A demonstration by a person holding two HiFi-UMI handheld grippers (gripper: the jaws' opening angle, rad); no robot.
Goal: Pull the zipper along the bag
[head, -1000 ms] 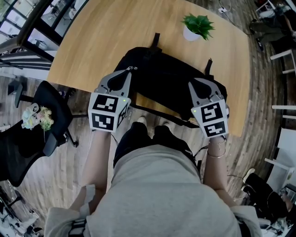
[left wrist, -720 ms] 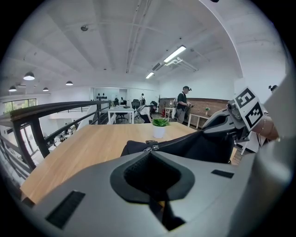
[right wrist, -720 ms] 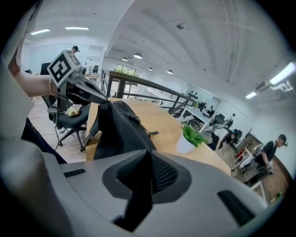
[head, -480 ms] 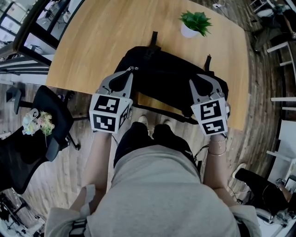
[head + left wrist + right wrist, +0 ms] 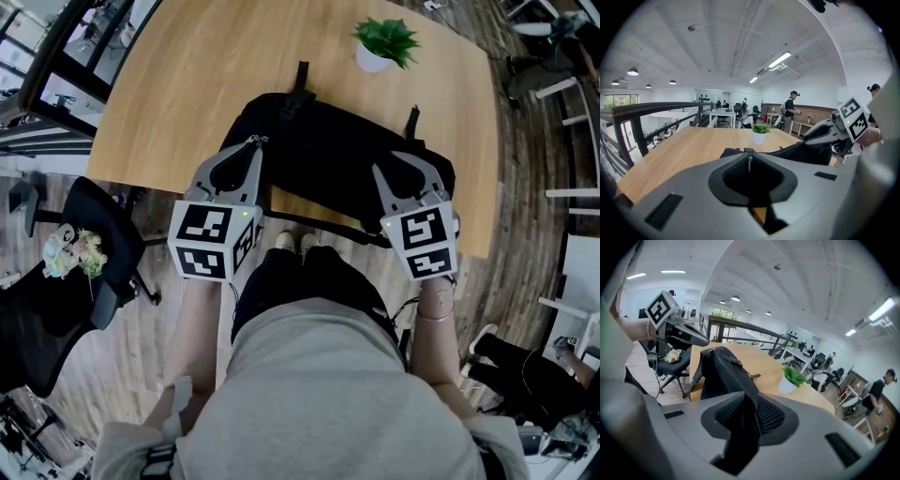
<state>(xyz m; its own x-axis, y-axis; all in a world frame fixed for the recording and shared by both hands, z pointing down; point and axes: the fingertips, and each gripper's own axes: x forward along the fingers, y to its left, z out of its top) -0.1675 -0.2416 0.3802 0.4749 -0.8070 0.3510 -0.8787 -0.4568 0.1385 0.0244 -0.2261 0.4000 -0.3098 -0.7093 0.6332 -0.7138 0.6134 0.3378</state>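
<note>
While the floppy black bag [image 5: 328, 155] hugs the wood worktop's [image 5: 187, 84] near edge, left gripper [image 5: 253, 142] fingers pinch its metal zipper pull [image 5: 749, 161]; right gripper [image 5: 405, 159] fingers have just been opening, fabric loose between them.

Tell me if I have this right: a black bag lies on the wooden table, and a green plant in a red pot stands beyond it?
Not quite. The pot is white, not red; the head view shows it. The rest holds: a black bag lies on the wooden table, and the green plant stands beyond it.
</note>
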